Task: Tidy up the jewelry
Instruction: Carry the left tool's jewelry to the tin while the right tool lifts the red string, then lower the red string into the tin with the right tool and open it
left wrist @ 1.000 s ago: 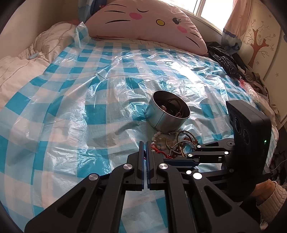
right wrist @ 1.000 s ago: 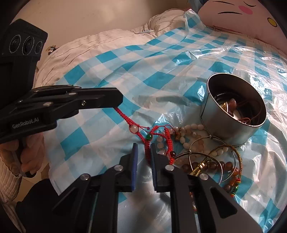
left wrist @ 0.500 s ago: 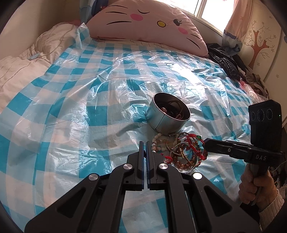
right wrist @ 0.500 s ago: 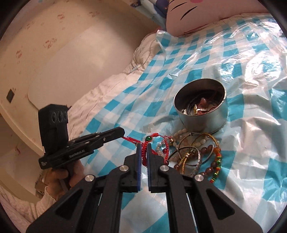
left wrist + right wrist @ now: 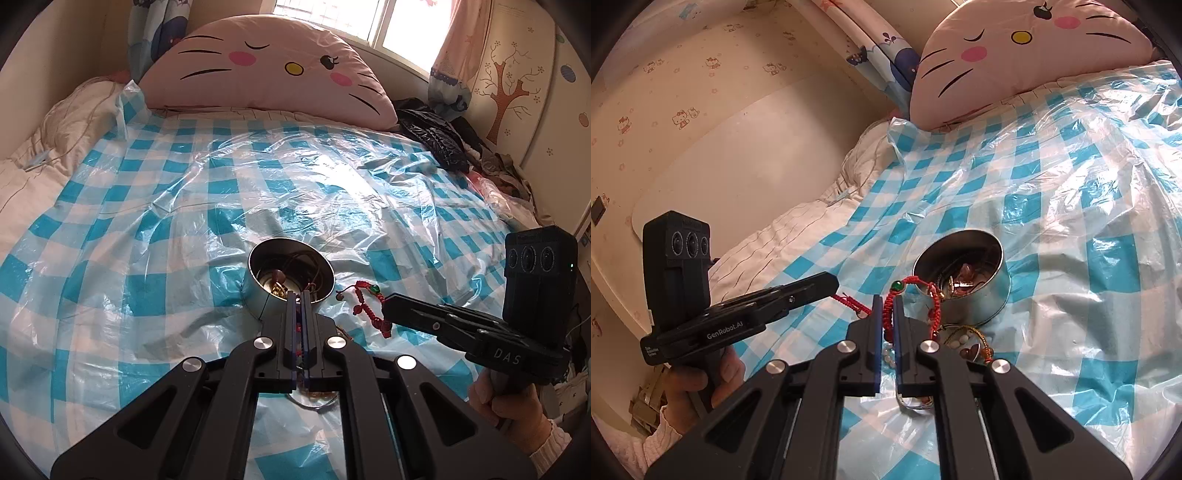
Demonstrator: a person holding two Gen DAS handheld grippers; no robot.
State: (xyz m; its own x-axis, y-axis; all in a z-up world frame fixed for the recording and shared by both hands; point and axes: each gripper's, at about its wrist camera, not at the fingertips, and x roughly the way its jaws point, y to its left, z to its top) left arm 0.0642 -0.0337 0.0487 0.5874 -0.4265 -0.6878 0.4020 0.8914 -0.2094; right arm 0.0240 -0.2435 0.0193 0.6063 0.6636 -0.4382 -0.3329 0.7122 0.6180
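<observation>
While both grippers hang above the bed (image 5: 110, 229), a red braided bracelet (image 5: 925, 291) stretches between them in the air. The right gripper (image 5: 886, 302) has its fingers (image 5: 876, 314) drawn close together, with only a narrow slot between them, and the red cord runs down through that slot, pinched there. From this grip the bracelet loops up over a green bead (image 5: 897, 284) and hangs down beside the metal tin (image 5: 975, 291). The other end of the cord runs leftward to the left gripper (image 5: 833, 282), whose fingers are closed flat on it. In the left wrist view the left gripper (image 5: 298, 295) shows its own fingers (image 5: 291, 314) nearly touching, with a bit of red cord visible in the thin gap. The same view shows the right gripper (image 5: 386, 310) coming in from the right with the red bracelet (image 5: 364, 302) dangling from its tip, just beside the tin (image 5: 258, 295).

The open round tin sits on the blue-and-white checked plastic sheet (image 5: 288, 177) that covers the bed, and holds a tangle of jewelry. Just in front of the tin, partly hidden by the fingers, lies a pile of bangles and bead bracelets (image 5: 964, 343). A pink cat-face pillow (image 5: 266, 70) rests at the head of the bed.
</observation>
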